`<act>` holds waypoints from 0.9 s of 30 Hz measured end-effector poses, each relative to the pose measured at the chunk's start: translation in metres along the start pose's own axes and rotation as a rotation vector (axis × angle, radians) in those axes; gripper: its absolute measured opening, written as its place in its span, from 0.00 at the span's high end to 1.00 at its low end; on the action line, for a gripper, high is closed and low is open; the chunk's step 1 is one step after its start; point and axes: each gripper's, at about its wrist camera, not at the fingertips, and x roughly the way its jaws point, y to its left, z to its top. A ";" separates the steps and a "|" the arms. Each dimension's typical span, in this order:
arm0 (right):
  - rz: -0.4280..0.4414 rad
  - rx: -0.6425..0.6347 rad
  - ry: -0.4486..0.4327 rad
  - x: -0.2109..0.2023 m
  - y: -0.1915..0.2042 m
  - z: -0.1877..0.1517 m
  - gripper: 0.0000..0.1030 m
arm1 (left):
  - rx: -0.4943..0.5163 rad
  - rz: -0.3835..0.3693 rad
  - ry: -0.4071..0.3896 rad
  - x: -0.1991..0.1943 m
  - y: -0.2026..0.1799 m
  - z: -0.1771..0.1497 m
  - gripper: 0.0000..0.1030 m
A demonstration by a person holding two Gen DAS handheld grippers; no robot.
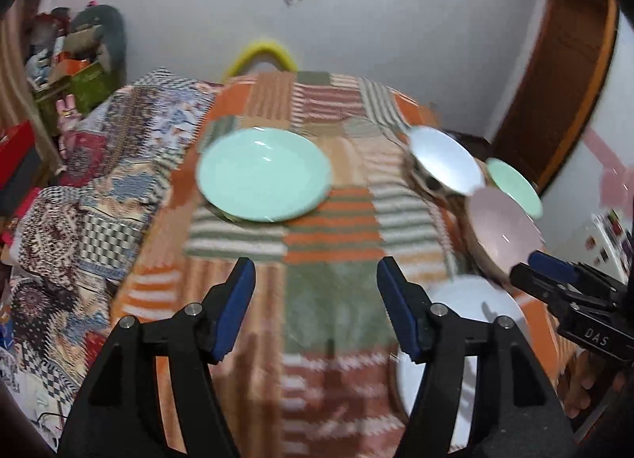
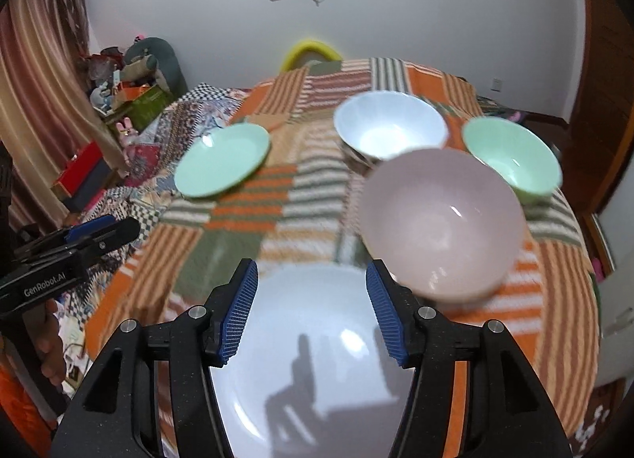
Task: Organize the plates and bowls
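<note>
Left wrist view: the left gripper (image 1: 315, 299) hangs with its jaws spread and empty above the striped cloth (image 1: 333, 299), with the green plate (image 1: 264, 174) ahead of it on the cloth and the white plate (image 1: 467, 299) low at right. Right wrist view: the right gripper (image 2: 311, 309) is likewise spread and holds nothing, poised over the white plate (image 2: 317, 339); the pink bowl (image 2: 442, 220) sits just right of it, with the white bowl (image 2: 390, 129) and green bowl (image 2: 511, 157) behind.
</note>
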 end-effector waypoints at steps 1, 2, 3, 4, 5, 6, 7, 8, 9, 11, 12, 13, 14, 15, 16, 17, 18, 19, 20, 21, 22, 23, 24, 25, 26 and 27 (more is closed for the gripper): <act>0.004 -0.009 -0.003 0.005 0.005 0.006 0.48 | -0.014 0.007 0.000 0.003 0.008 0.005 0.38; 0.007 -0.018 -0.004 0.011 0.009 0.011 0.47 | -0.032 0.014 0.001 0.007 0.017 0.010 0.38; 0.011 -0.027 -0.003 0.018 0.013 0.016 0.46 | -0.051 0.021 0.004 0.011 0.027 0.014 0.38; 0.013 -0.034 -0.002 0.023 0.016 0.020 0.46 | -0.073 0.036 0.009 0.019 0.039 0.020 0.38; 0.016 -0.045 0.003 0.033 0.021 0.026 0.46 | -0.085 0.047 0.012 0.024 0.045 0.023 0.38; 0.019 -0.051 0.007 0.038 0.024 0.029 0.46 | -0.098 0.059 0.018 0.030 0.053 0.026 0.38; 0.022 -0.058 0.014 0.045 0.027 0.033 0.46 | -0.113 0.068 0.028 0.039 0.063 0.030 0.38; 0.024 -0.064 0.021 0.053 0.030 0.036 0.46 | -0.126 0.073 0.038 0.046 0.071 0.032 0.38; 0.026 -0.070 0.029 0.061 0.033 0.040 0.46 | -0.139 0.074 0.049 0.055 0.078 0.034 0.38; 0.030 -0.079 0.044 0.075 0.038 0.047 0.46 | -0.163 0.077 0.074 0.075 0.094 0.039 0.37; 0.032 -0.081 0.051 0.082 0.039 0.050 0.46 | -0.170 0.079 0.083 0.085 0.100 0.041 0.38; 0.034 -0.083 0.060 0.091 0.041 0.054 0.46 | -0.171 0.081 0.089 0.091 0.104 0.043 0.38; 0.036 -0.084 0.068 0.099 0.043 0.057 0.46 | -0.167 0.086 0.094 0.099 0.107 0.045 0.38; 0.037 -0.080 0.078 0.107 0.042 0.060 0.46 | -0.162 0.092 0.097 0.106 0.110 0.048 0.38; 0.039 -0.076 0.087 0.116 0.040 0.064 0.46 | -0.154 0.097 0.098 0.115 0.112 0.051 0.38; 0.043 -0.075 0.097 0.124 0.040 0.068 0.46 | -0.148 0.099 0.099 0.122 0.115 0.053 0.38; 0.046 -0.077 0.107 0.133 0.041 0.072 0.46 | -0.144 0.099 0.099 0.130 0.118 0.055 0.38; 0.043 -0.083 0.115 0.141 0.041 0.077 0.46 | -0.144 0.096 0.102 0.136 0.121 0.057 0.38; 0.041 -0.092 0.121 0.148 0.042 0.080 0.46 | -0.146 0.091 0.106 0.144 0.124 0.059 0.38; 0.040 -0.106 0.129 0.154 0.045 0.083 0.46 | -0.148 0.088 0.107 0.149 0.126 0.060 0.38; 0.038 -0.118 0.136 0.160 0.048 0.085 0.46 | -0.152 0.081 0.110 0.156 0.129 0.061 0.38; 0.038 -0.127 0.143 0.165 0.050 0.087 0.46 | -0.155 0.075 0.112 0.161 0.131 0.063 0.38; 0.040 -0.135 0.149 0.171 0.051 0.091 0.46 | -0.159 0.071 0.114 0.166 0.134 0.064 0.39; 0.045 -0.139 0.154 0.175 0.052 0.094 0.46 | -0.162 0.067 0.113 0.172 0.136 0.065 0.41; 0.052 -0.142 0.166 0.181 0.054 0.096 0.46 | -0.164 0.062 0.116 0.176 0.139 0.066 0.48; 0.055 -0.141 0.173 0.185 0.055 0.098 0.46 | -0.165 0.057 0.122 0.180 0.140 0.067 0.54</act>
